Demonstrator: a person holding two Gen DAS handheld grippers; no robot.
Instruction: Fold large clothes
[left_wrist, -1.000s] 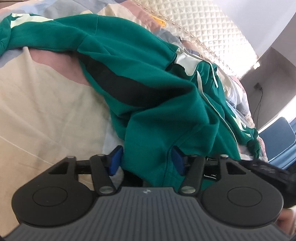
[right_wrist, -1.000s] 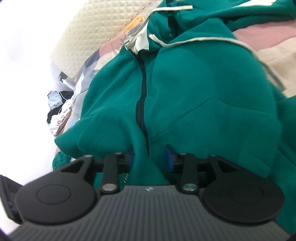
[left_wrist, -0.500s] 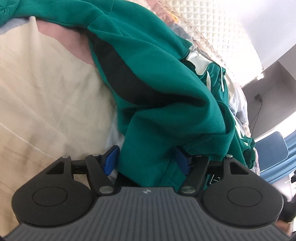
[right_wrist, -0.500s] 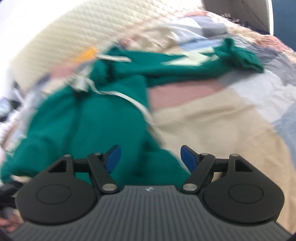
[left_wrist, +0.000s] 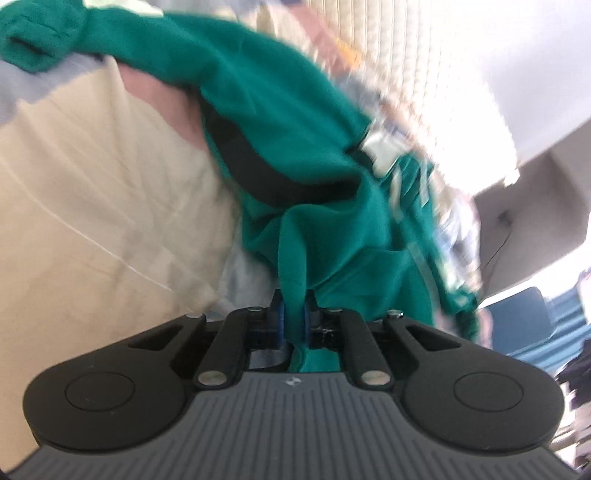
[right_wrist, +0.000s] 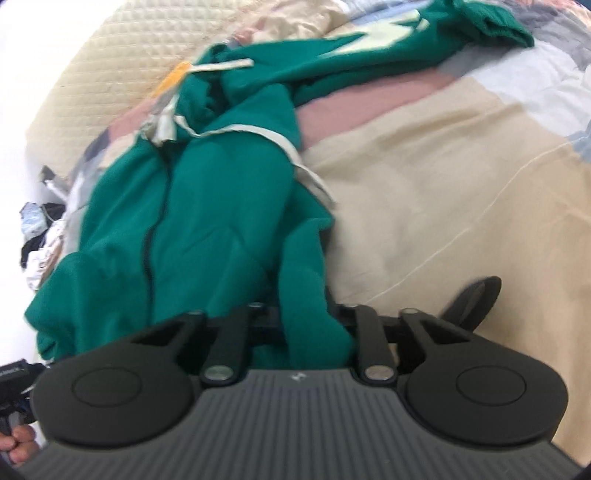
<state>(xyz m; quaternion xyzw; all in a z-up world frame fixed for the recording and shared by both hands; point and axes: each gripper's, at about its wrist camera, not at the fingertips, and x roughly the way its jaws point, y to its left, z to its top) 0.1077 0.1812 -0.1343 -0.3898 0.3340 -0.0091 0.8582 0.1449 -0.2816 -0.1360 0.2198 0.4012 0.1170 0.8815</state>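
Note:
A large green zip hoodie with white drawstrings lies crumpled on the bed; it also shows in the right wrist view. My left gripper is shut on a fold of its hem. My right gripper is shut on another fold of the hem; its fingertips are hidden by the cloth. One sleeve with a pale patch stretches across the bed at the far right. The zip runs down the body.
The bed has a patchwork cover in beige, pink and grey. A quilted cream headboard stands behind. Clutter lies beside the bed at the left. A blue chair stands at the right.
Both grippers were open around the hem and have closed on the cloth. The right gripper swung across the bed and came back onto the hoodie.

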